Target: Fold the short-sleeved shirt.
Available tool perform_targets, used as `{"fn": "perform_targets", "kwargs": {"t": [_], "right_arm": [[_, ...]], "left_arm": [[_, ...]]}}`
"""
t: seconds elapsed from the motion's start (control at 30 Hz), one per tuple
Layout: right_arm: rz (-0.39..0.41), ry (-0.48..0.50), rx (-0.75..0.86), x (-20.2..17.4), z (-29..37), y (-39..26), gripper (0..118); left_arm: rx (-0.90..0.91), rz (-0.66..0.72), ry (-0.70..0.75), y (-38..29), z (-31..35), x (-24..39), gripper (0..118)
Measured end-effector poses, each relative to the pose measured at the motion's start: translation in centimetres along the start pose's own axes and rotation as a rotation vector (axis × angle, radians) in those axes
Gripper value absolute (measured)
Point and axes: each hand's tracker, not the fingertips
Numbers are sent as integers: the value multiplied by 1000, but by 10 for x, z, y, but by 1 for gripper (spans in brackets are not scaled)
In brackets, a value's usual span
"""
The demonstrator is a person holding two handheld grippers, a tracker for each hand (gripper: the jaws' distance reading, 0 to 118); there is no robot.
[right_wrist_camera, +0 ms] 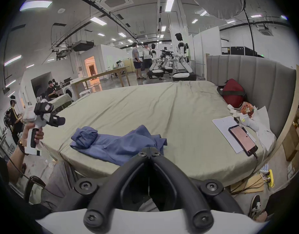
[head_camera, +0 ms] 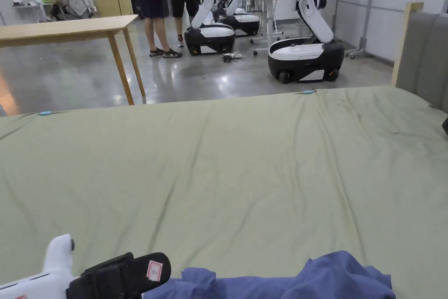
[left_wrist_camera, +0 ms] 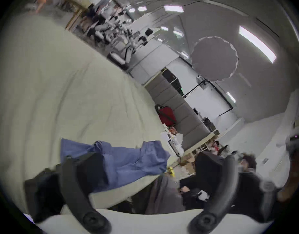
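Observation:
A crumpled blue short-sleeved shirt (head_camera: 306, 280) (right_wrist_camera: 116, 144) (left_wrist_camera: 128, 161) lies in a heap near the front edge of the bed's green sheet (head_camera: 227, 168). My left gripper (head_camera: 148, 271) (left_wrist_camera: 148, 159) hovers at the shirt's left end, its jaws spread wide open with nothing between them. The right gripper view shows the left gripper (right_wrist_camera: 49, 117) held by a hand above the bed's left corner. My right gripper (right_wrist_camera: 149, 149) is in front of the bed's edge, level with the shirt's near side. Its jaws are shut tip to tip and hold nothing.
A phone (right_wrist_camera: 243, 140) on a paper sheet, a red bag (right_wrist_camera: 233, 92) and small items lie on the bed by the grey headboard (right_wrist_camera: 263, 79). Beyond the bed stand a wooden table (head_camera: 65, 28), white wheeled robots (head_camera: 302, 57) and people (head_camera: 157, 6).

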Motion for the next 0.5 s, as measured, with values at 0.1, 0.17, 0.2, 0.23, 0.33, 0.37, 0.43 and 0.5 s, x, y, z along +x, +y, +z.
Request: {"fn": "perform_targets", "kwargs": {"t": [0.1,0.17,0.2,0.23,0.33,0.37,0.43,0.5], "right_arm": [[1,22,7,-4,-2,2,0],[6,34,6,-7,-4,3,0],[11,37,4,-8,-6,3,0],[15,39,3,-10,-6,4,0],[26,51,2,-14,-8,6,0],[30,54,5,-16,-8,7,0],[33,57,8,-18,-7,8,0],[35,58,12,-19,-5,8,0]], "left_arm": [[56,-127,89,-23,29,4,0],[71,-103,118,-42,39,4,0],[67,-99,116,-48,44,0,0],[59,-86,113,-52,47,-4,0],[59,-49,142,-59,45,-15,0],[61,-39,140,-56,43,-21,0],[53,-17,97,-48,30,-30,0],[38,8,69,-43,10,-43,0]]}}
